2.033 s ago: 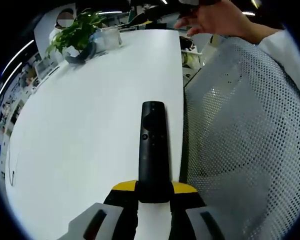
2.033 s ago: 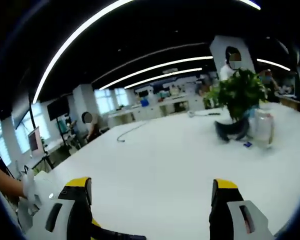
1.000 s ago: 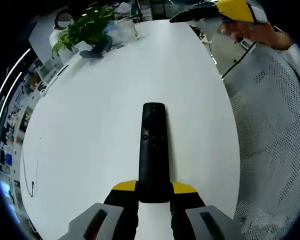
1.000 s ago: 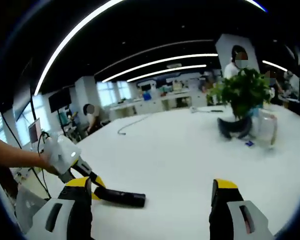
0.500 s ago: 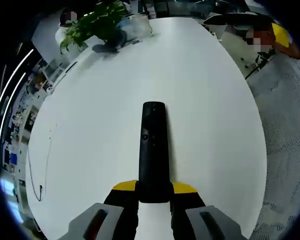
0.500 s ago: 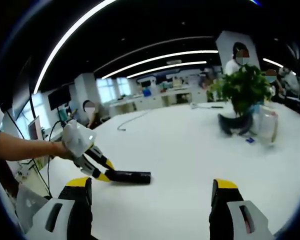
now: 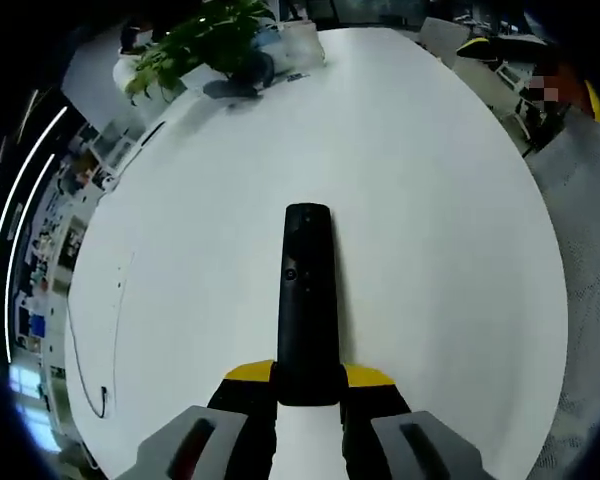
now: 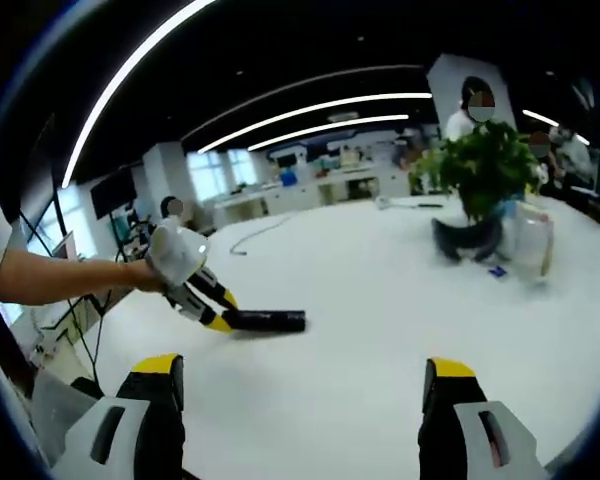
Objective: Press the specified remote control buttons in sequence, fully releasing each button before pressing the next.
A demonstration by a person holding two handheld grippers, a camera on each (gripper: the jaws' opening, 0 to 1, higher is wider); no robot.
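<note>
In the left gripper view the left gripper (image 7: 308,385) is clenched on the near end of a black remote (image 7: 307,300), its yellow-tipped jaws pressed to either side; the remote runs straight toward 12 o'clock above the white table (image 7: 420,200), button face up; a plant (image 7: 205,40) stands on the table at 11 o'clock, well apart; a thin cable (image 7: 85,340) lies at 9 o'clock near the table edge.

In the right gripper view the right gripper (image 8: 300,400) is released, jaws wide apart with bare table between them, grasping nothing; at 10 o'clock the left gripper (image 8: 205,300), held by a hand (image 8: 140,275), grips the remote (image 8: 265,320) just over the table; the plant (image 8: 485,170) is at 2 o'clock, with a clear jar (image 8: 532,235) just beside it; people stand in the background.
</note>
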